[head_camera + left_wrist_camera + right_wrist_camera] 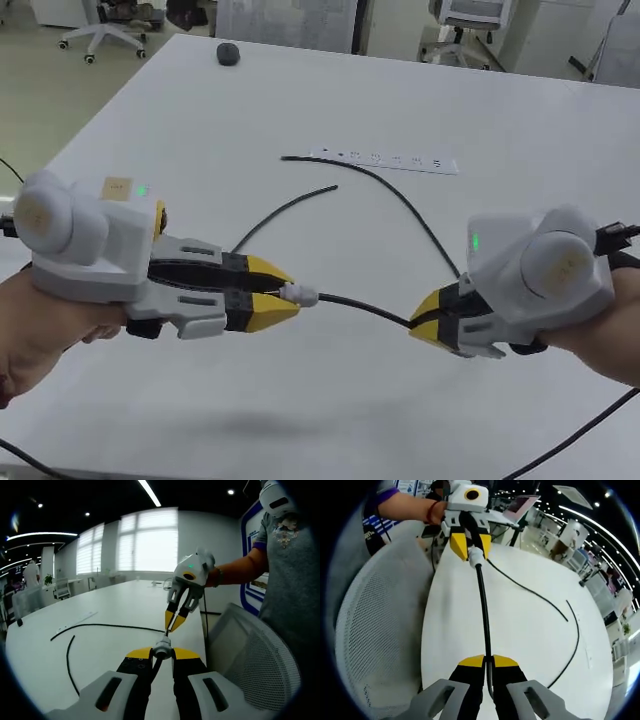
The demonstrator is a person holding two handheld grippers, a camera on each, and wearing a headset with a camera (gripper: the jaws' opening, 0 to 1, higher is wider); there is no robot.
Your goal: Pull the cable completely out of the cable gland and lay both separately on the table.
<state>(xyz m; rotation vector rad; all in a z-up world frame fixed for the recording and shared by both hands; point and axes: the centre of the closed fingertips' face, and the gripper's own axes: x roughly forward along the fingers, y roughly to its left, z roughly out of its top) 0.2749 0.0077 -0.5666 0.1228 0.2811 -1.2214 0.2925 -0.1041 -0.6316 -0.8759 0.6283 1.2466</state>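
Head view: the left tongs (pixel 283 292), at 8 o'clock, are clenched on the white cable gland (pixel 299 294). The right tongs (pixel 418 327), at 4 o'clock, are clamped on the black cable (pixel 360 307). The cable is stretched between the two, with its end seated in the gland. In the right gripper view the cable is seen running straight toward 12 o'clock, up to the gland. A short black lead (pixel 290 207) is noted lying on the white surface (pixel 200 120), at 12 o'clock from the left tongs. A long black curve (pixel 400 198) is laid toward the right tongs; whether it joins the held cable cannot be told. A white strip (pixel 385 160) lies beyond.
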